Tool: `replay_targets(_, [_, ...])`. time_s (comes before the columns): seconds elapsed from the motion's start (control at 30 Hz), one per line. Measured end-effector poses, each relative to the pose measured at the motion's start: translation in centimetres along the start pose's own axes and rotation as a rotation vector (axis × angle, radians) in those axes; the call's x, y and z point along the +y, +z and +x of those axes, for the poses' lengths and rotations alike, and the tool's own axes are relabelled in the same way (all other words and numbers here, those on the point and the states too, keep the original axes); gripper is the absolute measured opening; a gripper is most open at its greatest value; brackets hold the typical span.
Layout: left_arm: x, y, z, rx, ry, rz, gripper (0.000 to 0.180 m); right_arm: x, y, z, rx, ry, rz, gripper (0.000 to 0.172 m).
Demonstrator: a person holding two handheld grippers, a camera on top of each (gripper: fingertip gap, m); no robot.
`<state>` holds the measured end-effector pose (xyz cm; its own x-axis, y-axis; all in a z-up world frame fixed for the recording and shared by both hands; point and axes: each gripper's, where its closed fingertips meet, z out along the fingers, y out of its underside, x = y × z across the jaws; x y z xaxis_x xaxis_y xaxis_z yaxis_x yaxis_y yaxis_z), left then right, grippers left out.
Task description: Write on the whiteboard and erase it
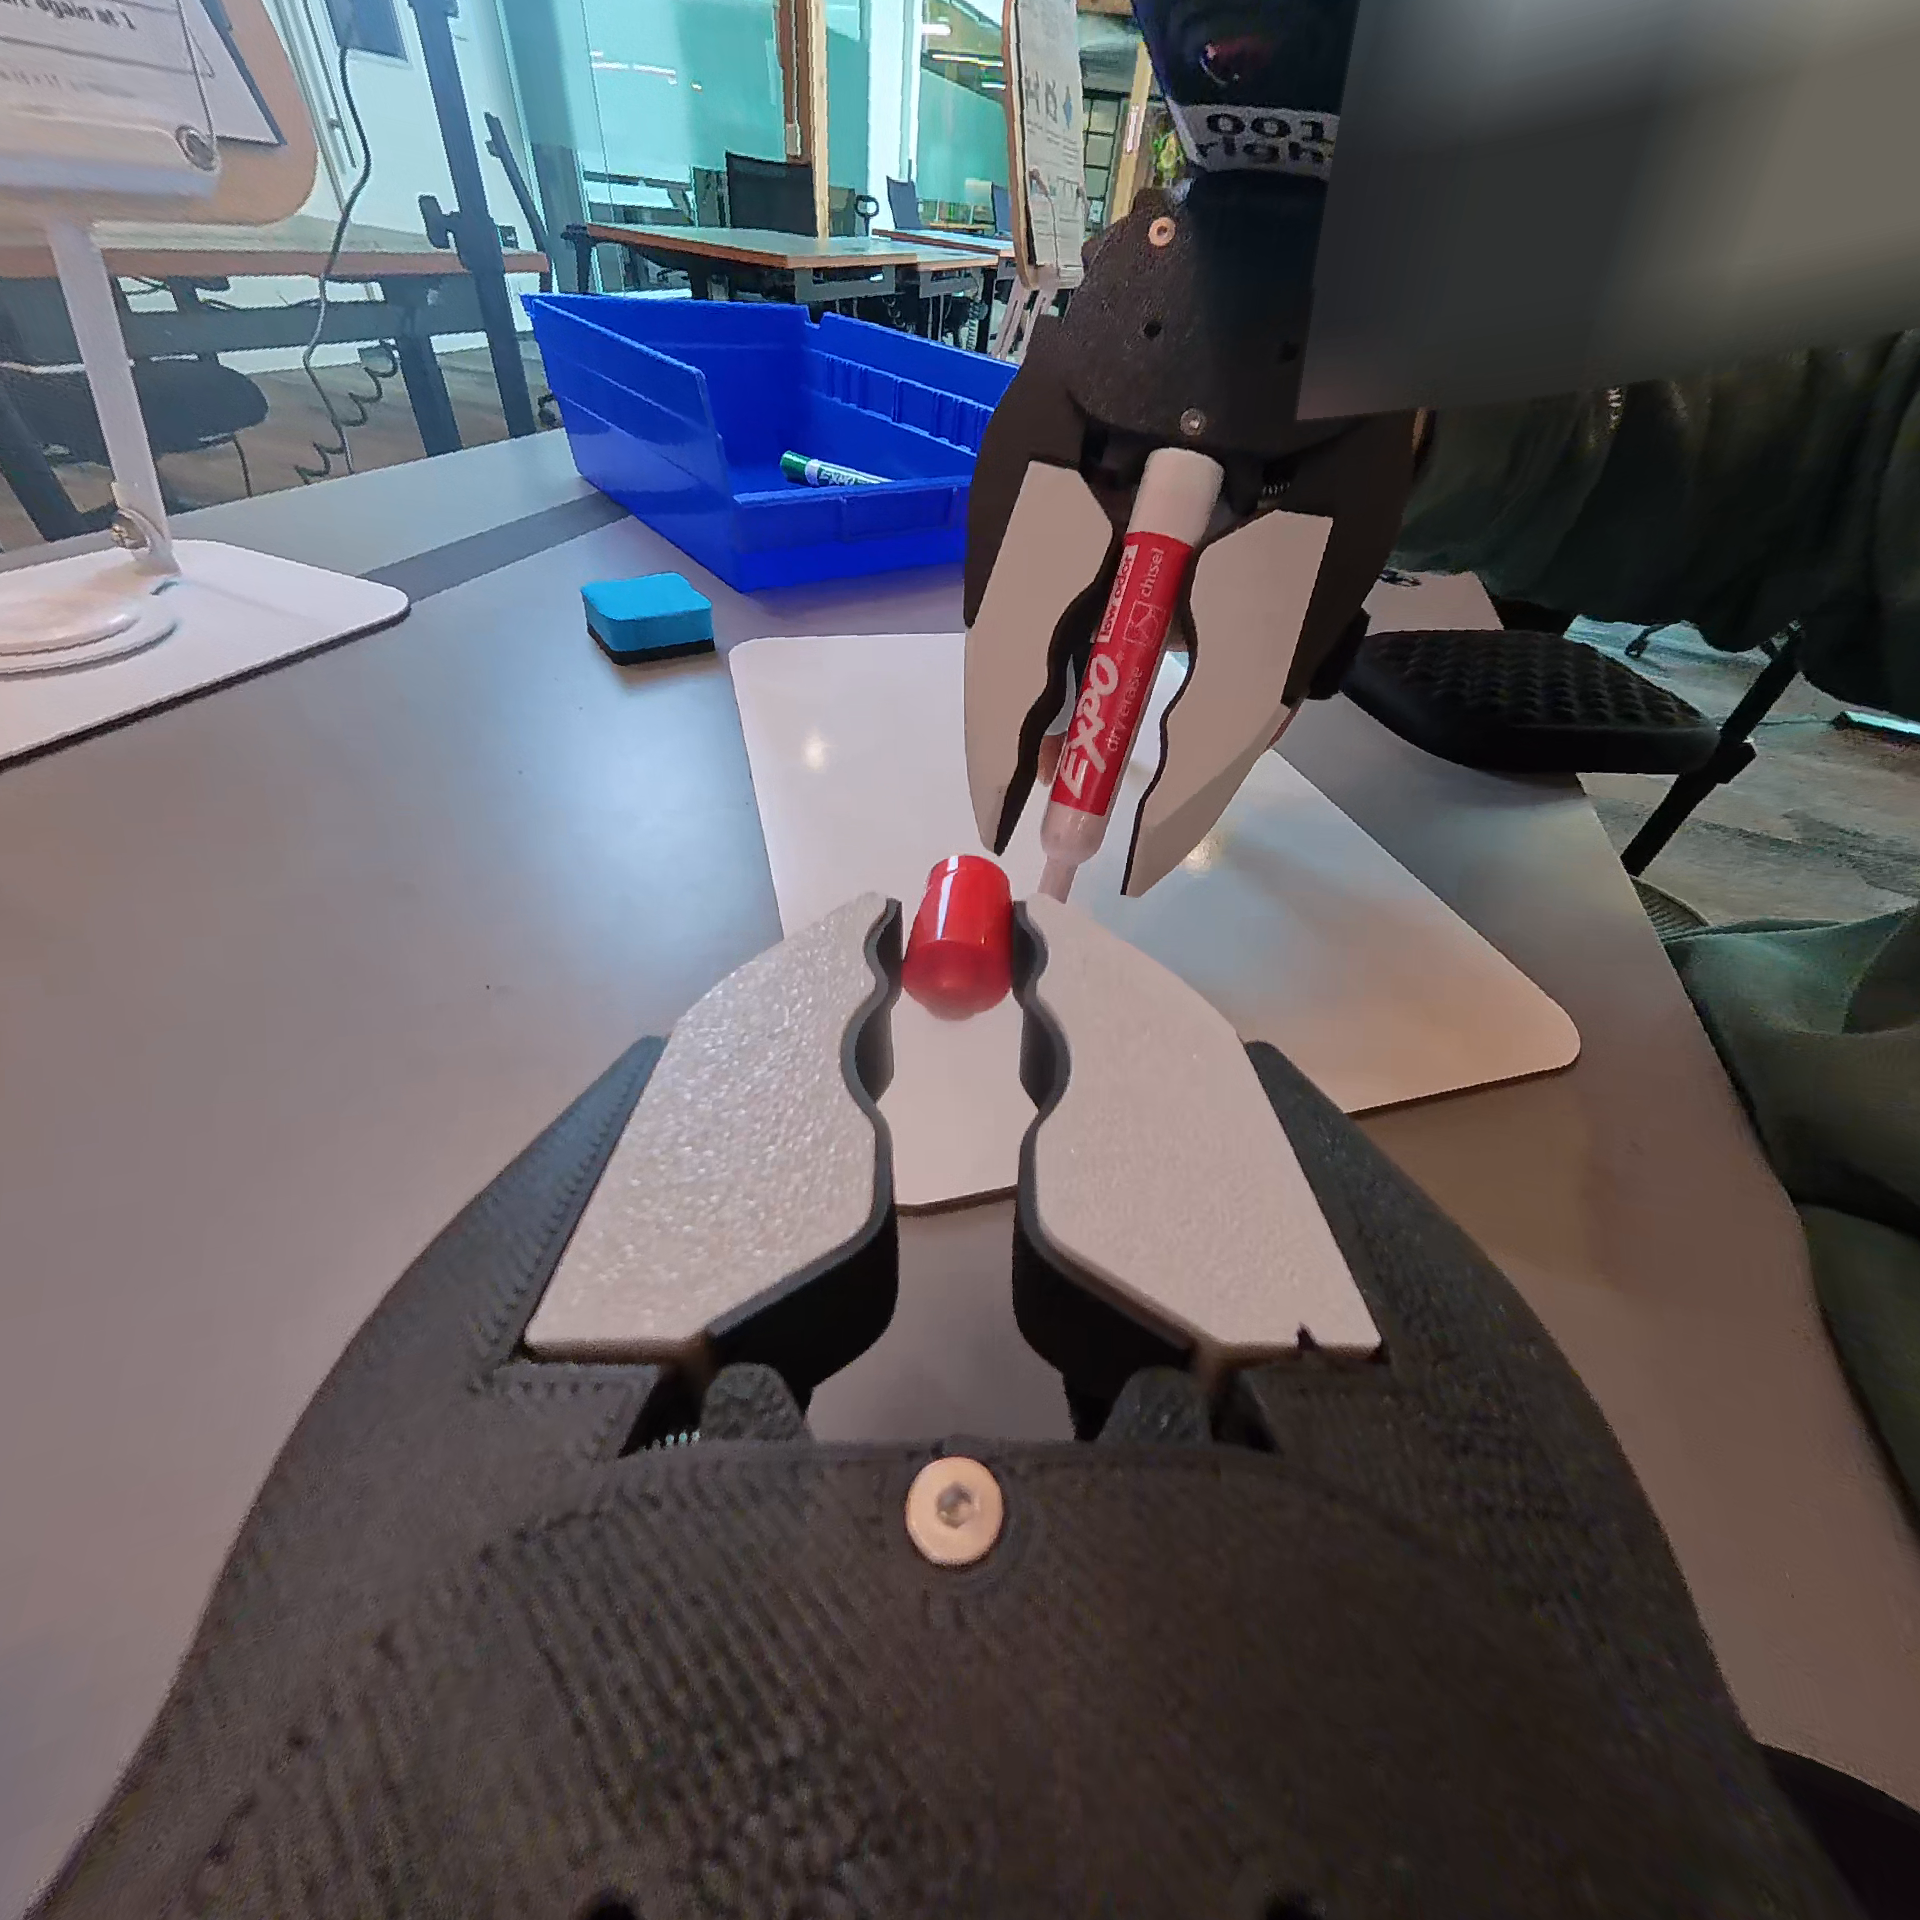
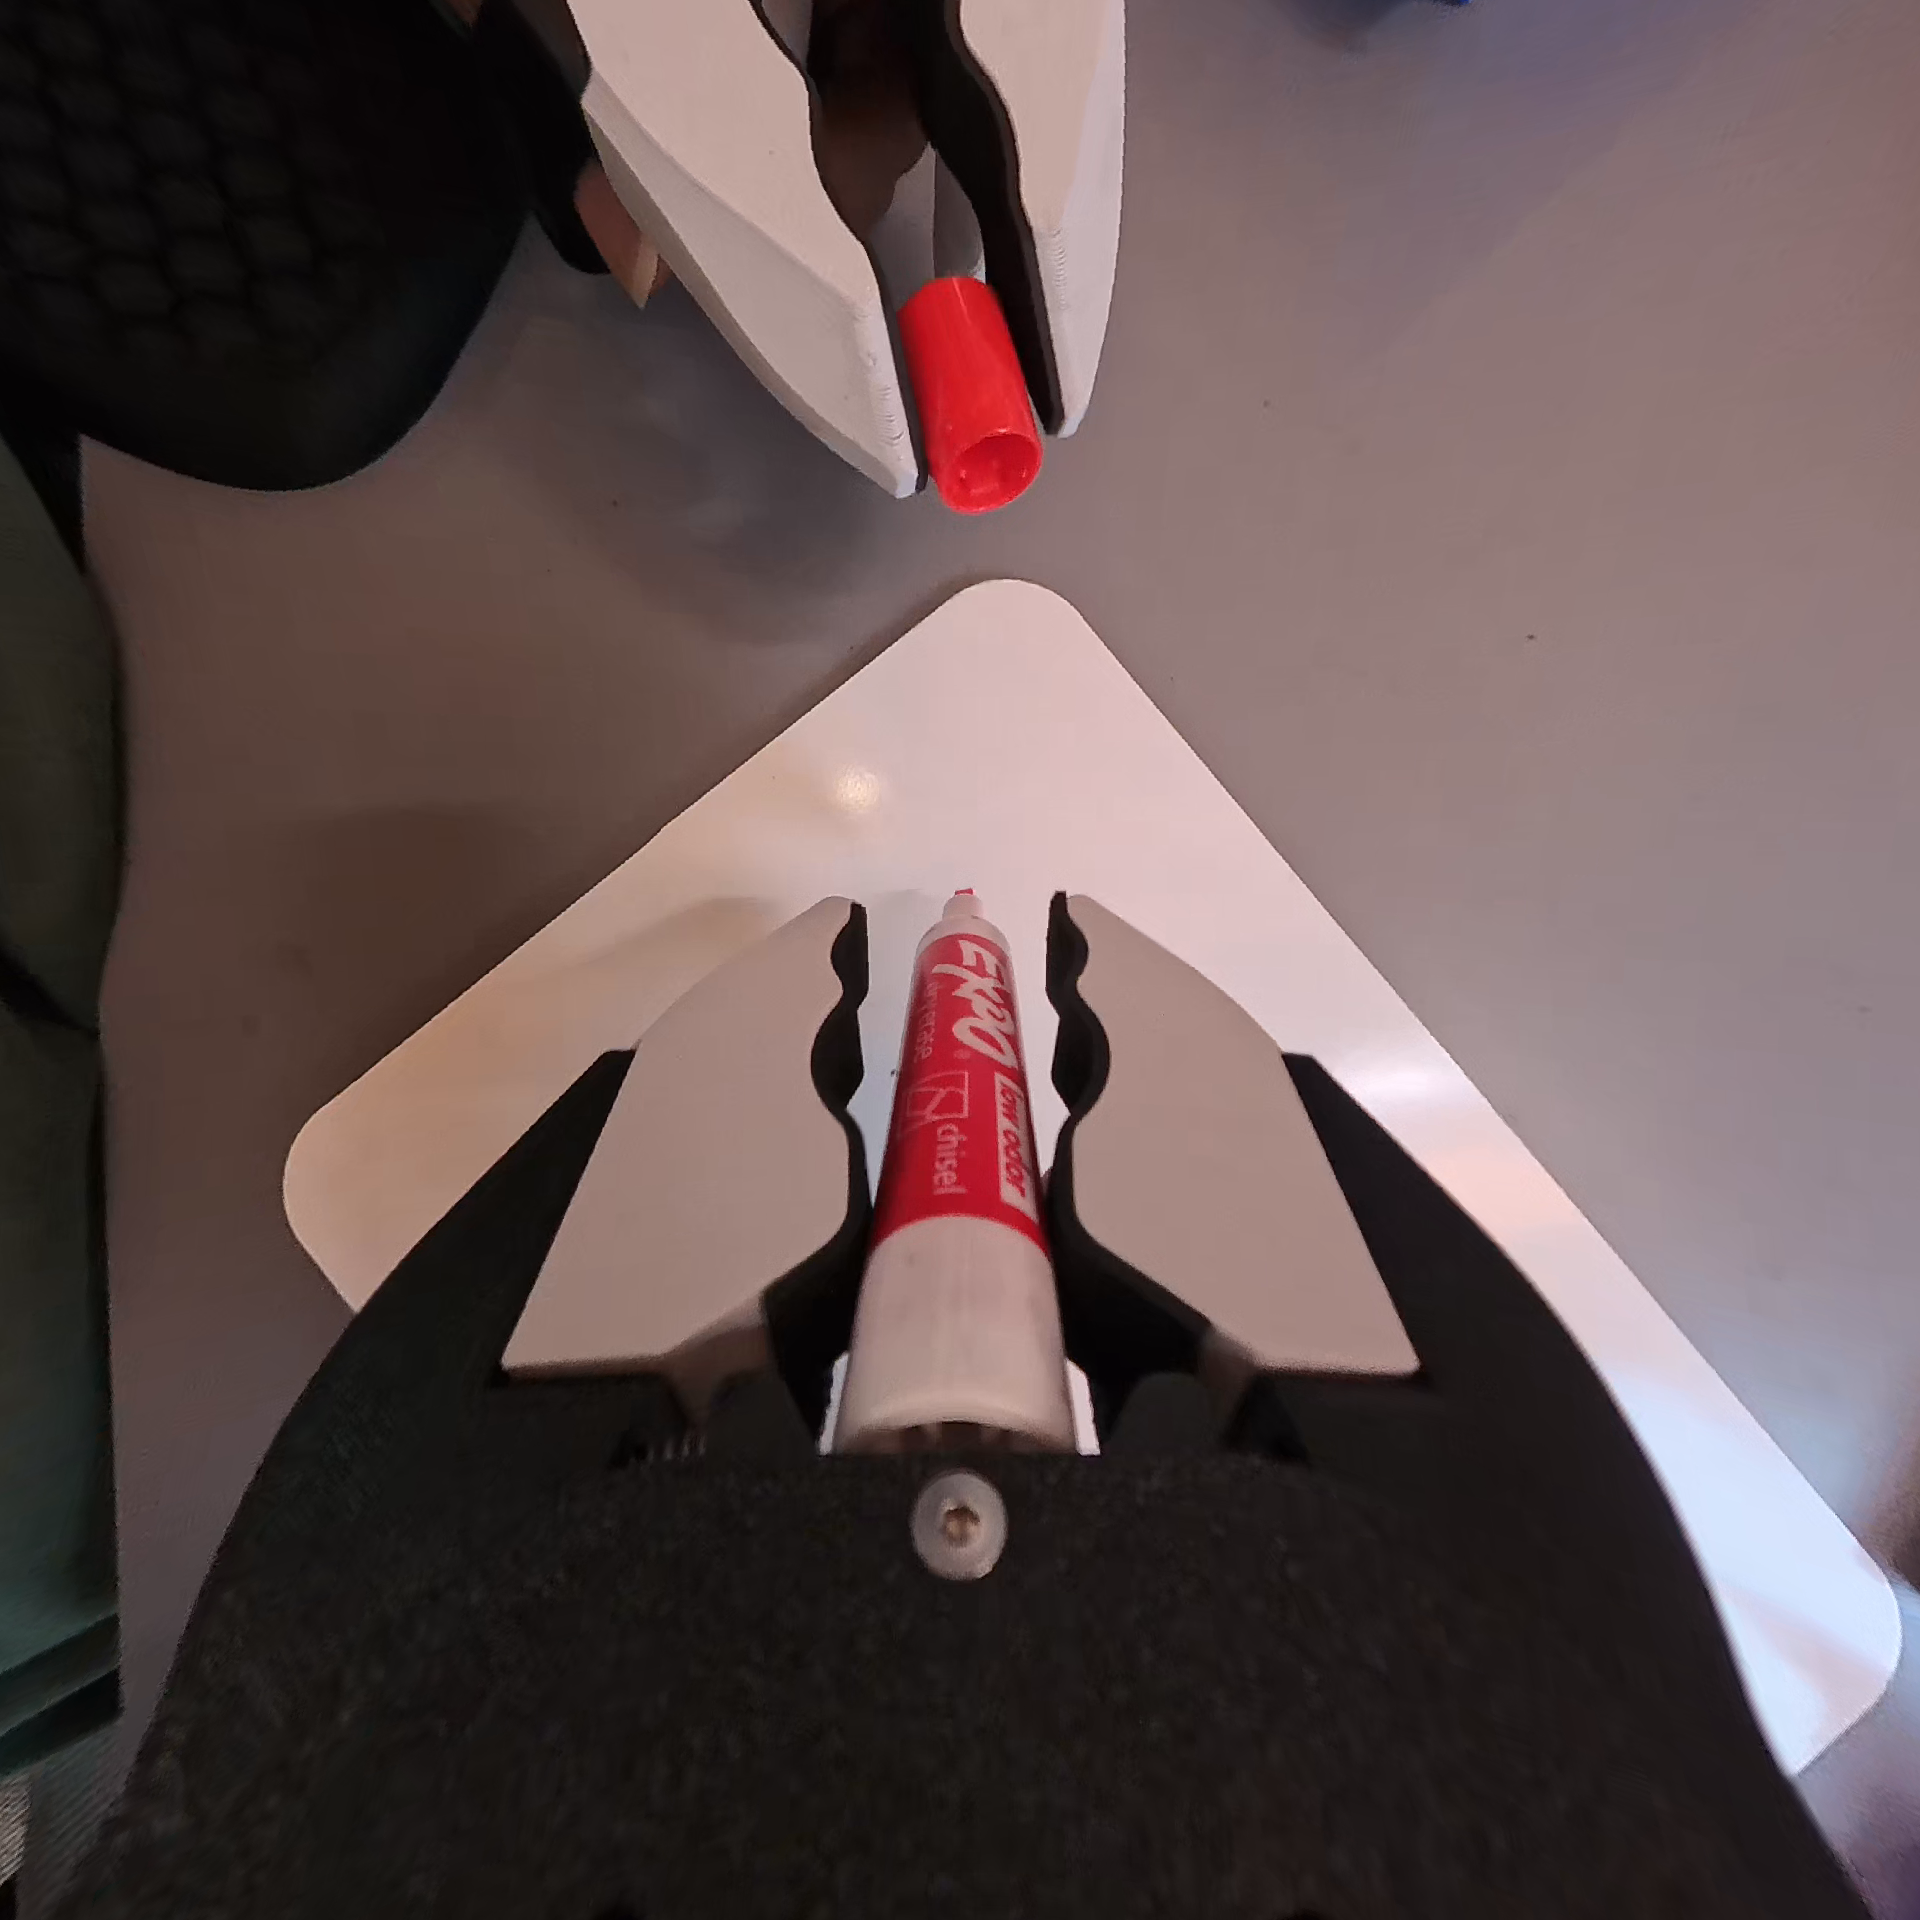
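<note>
Facing our grey table [image 1: 312, 935], the whiteboard [image 1: 1299, 987] flat below both our grippers, our right gripper [image 2: 956, 914] clamped on the uncapped red marker [image 2: 961, 1101], its tip pointing down at the board, our left gripper [image 1: 958, 920] pinching the red cap [image 1: 956, 935] just beside that tip

Marker [image 1: 1117, 675] tip hidden behind left tongs' finger [image 1: 1143, 1039]; green marker [image 1: 831, 473] half hidden by bin [image 1: 665, 436] wall.
</note>
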<state>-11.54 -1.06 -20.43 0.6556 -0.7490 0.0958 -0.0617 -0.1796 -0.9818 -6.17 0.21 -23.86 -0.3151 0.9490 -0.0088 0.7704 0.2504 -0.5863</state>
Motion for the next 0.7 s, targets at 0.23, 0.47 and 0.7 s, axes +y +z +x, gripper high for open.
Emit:
replay_targets(0.23, [0.1, 0.1, 0.3, 0.032, -0.023, -0.001, 0.020, 0.3, 0.2, -0.2, -0.009, 0.026, -0.074, 0.034])
replay_targets(0.47, [0.0, 0.0, 0.4, 0.025, -0.008, -0.004, 0.020, 0.3, 0.8, 0.2, -0.020, 0.011, -0.134, 0.034])
replay_targets(0.7, [0.1, 0.0, 0.1, 0.008, 0.005, -0.010, 0.020, 0.4, 1.4, 1.3, -0.013, 0.004, -0.199, 0.033])
